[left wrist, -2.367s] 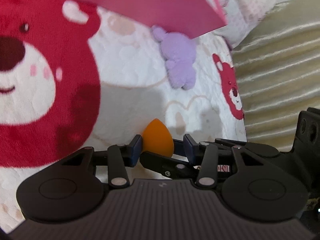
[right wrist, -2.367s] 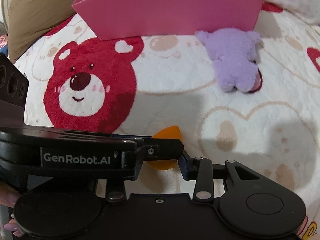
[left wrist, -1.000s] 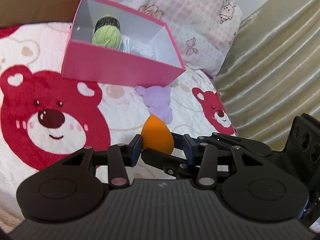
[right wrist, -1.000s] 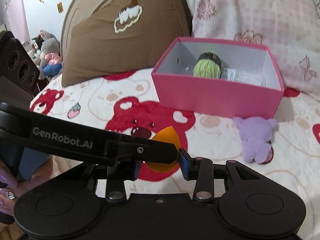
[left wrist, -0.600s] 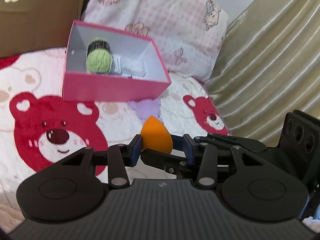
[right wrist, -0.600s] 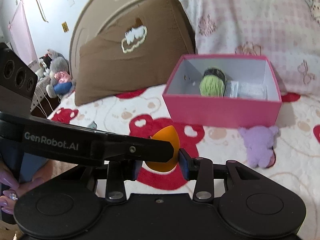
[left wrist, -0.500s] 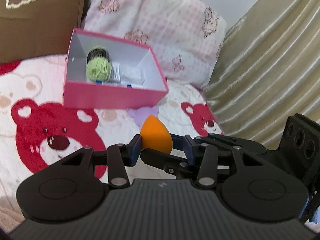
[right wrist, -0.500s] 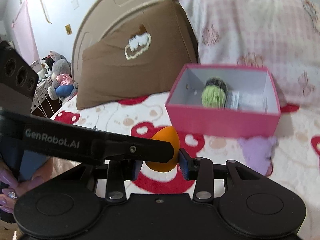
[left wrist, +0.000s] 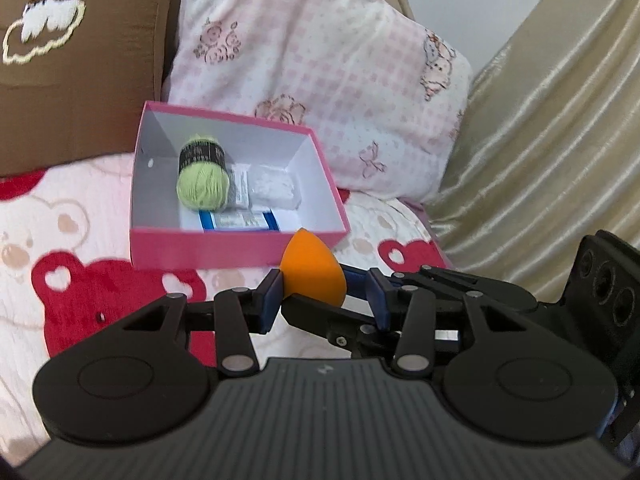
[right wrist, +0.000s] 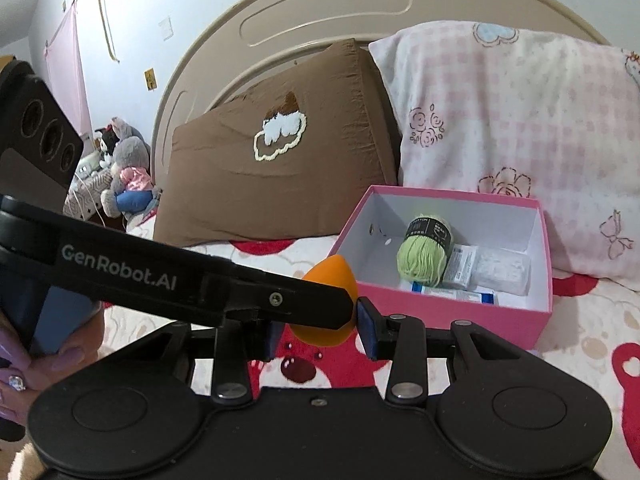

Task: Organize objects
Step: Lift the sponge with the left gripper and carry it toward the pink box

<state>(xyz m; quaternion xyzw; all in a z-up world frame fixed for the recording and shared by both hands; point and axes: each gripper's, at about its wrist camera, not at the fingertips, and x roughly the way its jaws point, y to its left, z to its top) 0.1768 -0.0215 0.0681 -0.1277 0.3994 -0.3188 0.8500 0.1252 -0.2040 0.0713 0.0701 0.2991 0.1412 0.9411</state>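
Note:
An orange teardrop sponge (left wrist: 312, 274) hangs in the air above the bed, pinched from two sides. My left gripper (left wrist: 324, 294) is shut on it, and the right gripper's black finger (left wrist: 320, 316) crosses in front from the right. In the right wrist view my right gripper (right wrist: 318, 330) is shut on the same sponge (right wrist: 332, 274), with the left gripper's long finger (right wrist: 280, 300) lying across it. Beyond stands an open pink box (left wrist: 208, 248) (right wrist: 440, 308) holding a green yarn ball (left wrist: 204, 186) (right wrist: 420, 262), clear packets (left wrist: 276, 190) and a blue-white pack (left wrist: 240, 220).
The box rests on a white blanket printed with red bears (left wrist: 80, 292). Behind it lean a brown pillow (right wrist: 280, 184) and a pink checked pillow (left wrist: 320, 60) against a beige headboard (right wrist: 320, 12). A gold curtain (left wrist: 540, 160) hangs on the right. A hand (right wrist: 60, 360) grips the left tool.
Both grippers have risen together with the sponge between them. The pink box now sits lower in view with its inside showing. The purple plush toy has dropped out of sight.

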